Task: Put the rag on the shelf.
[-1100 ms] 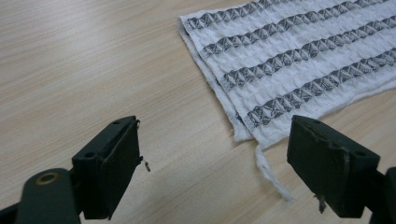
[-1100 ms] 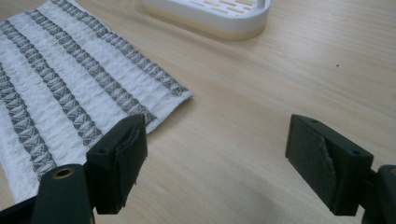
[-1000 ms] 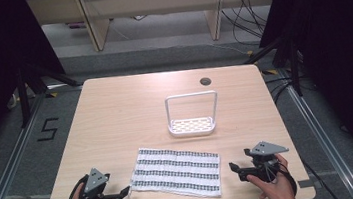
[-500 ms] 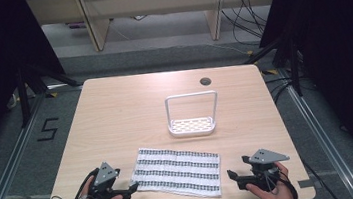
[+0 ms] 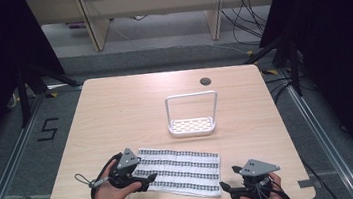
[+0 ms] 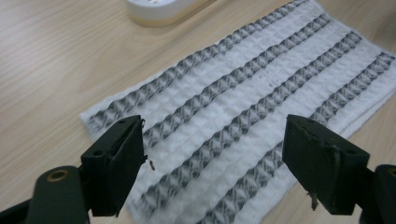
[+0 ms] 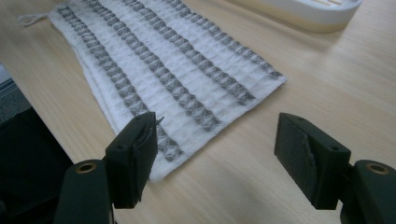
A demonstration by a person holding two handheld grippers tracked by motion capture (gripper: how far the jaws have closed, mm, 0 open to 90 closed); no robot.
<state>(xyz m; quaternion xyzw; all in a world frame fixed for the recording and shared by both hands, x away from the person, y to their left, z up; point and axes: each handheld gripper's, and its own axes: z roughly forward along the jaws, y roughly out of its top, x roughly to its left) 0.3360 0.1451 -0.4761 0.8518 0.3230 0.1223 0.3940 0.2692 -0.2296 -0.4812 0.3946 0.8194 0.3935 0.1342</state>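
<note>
Your table (image 5: 116, 116) is light wood-grain laminate with rounded corners and a small dark grommet hole (image 5: 205, 81) near its far edge. It stands on grey floor with metal rails along both sides, and a "5" (image 5: 47, 129) is marked on the floor at your left. Beyond the far edge are pale furniture legs and loose cables; black drapes close off both sides of the room. A white rack (image 5: 191, 116) with a perforated base and a tall hoop handle stands right of the table's centre. The cloth (image 5: 180, 170) lies flat near your edge, between your two hands, just short of the rack and apart from it. It is white waffle weave with four grey stripes running along its length; a short loop of thread shows at one corner in the right gripper view. Your left gripper (image 5: 146, 179) sits over the cloth's left end, jaws spread wide with the striped weave showing between them in the left gripper view; they hold nothing. Your right gripper (image 5: 228, 188) is just off the cloth's right near corner, jaws likewise wide apart and empty, one jaw over the cloth's edge (image 7: 154, 135), the other over bare wood.
</note>
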